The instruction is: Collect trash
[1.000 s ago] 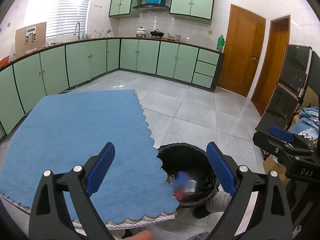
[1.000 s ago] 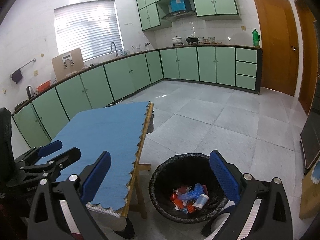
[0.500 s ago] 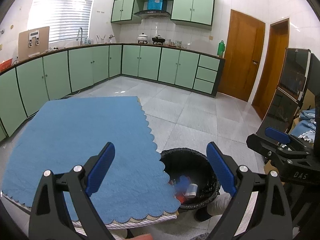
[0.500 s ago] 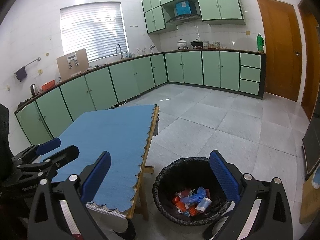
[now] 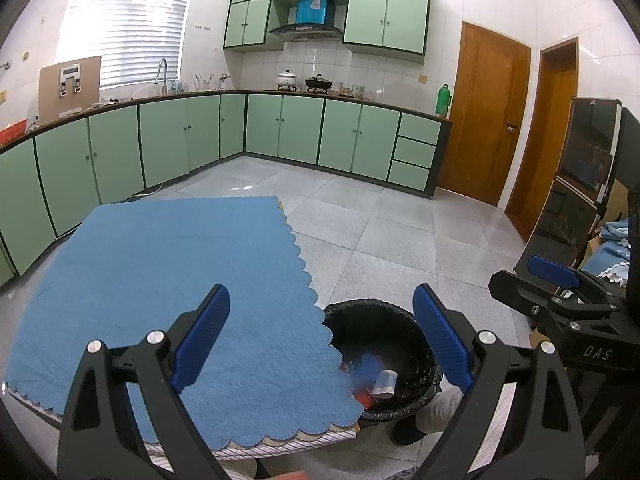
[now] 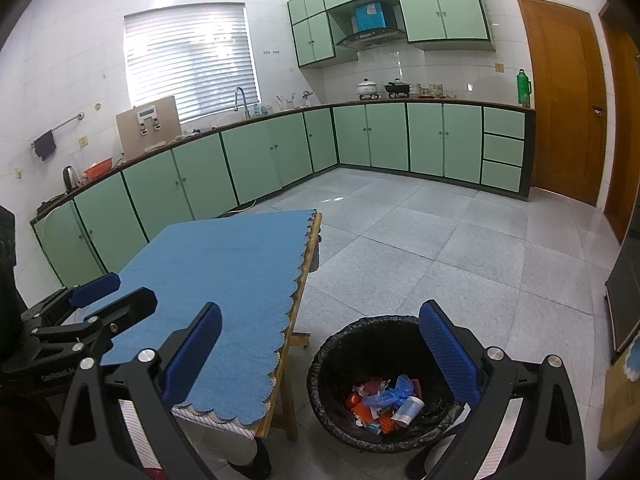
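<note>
A black-lined trash bin stands on the floor beside the table's right edge; it also shows in the left wrist view. Inside lies mixed trash: a blue bag, red wrappers, a white cup. My left gripper is open and empty above the table's near corner. My right gripper is open and empty, held above and in front of the bin. Each gripper shows in the other's view, the right one at right, the left one at left.
A table with a blue scalloped cloth sits left of the bin; the cloth is bare. Green kitchen cabinets line the far walls. A dark cabinet and boxes stand at the right. Grey tiled floor lies beyond.
Both grippers have risen and tilted up a little, so the bin and table sit lower in the views. Both stay open and empty.
</note>
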Motion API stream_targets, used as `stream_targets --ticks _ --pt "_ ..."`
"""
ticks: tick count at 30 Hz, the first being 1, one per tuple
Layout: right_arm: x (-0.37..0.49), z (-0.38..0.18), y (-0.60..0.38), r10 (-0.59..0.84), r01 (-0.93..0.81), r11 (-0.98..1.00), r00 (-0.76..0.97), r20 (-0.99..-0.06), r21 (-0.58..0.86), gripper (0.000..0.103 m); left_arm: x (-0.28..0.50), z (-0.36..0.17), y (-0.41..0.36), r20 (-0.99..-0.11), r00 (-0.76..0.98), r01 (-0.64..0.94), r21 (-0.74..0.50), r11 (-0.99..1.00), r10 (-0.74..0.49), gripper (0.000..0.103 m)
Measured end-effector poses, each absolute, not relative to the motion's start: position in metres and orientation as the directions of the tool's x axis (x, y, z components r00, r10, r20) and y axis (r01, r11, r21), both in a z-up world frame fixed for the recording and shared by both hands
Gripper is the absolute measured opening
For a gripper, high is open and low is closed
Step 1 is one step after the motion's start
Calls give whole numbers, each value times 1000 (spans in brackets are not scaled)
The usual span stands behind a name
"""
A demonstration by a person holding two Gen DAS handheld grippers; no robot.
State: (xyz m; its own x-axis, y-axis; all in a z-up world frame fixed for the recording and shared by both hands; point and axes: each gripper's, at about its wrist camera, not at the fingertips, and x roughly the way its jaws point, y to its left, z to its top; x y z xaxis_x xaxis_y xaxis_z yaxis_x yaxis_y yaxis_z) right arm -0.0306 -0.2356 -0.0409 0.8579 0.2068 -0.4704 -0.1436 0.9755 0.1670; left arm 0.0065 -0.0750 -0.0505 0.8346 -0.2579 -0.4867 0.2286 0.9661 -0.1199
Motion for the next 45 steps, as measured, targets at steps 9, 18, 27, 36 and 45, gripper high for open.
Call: stream_targets --ticks 9,18,27,36,45 --pt "-31 -40 -235 210 -151 975 860 -465 162 97 5 -48 -73 -481 838 227 -119 967 -256 90" --pt "-29 -39 -234 212 -154 975 861 -462 160 97 4 -47 -72 -479 840 226 -118 967 -255 90" --pt "-29 -39 -234 212 -153 975 861 -462 161 97 4 -47 -72 -478 841 226 -116 967 -254 90" --pt "-29 -39 -234 212 -154 975 862 -460 160 97 4 -47 -72 -478 840 226 -117 967 -254 90" --pt "-29 -39 -234 212 -154 975 862 -460 161 97 4 -46 -72 -477 841 227 -116 967 -255 90"
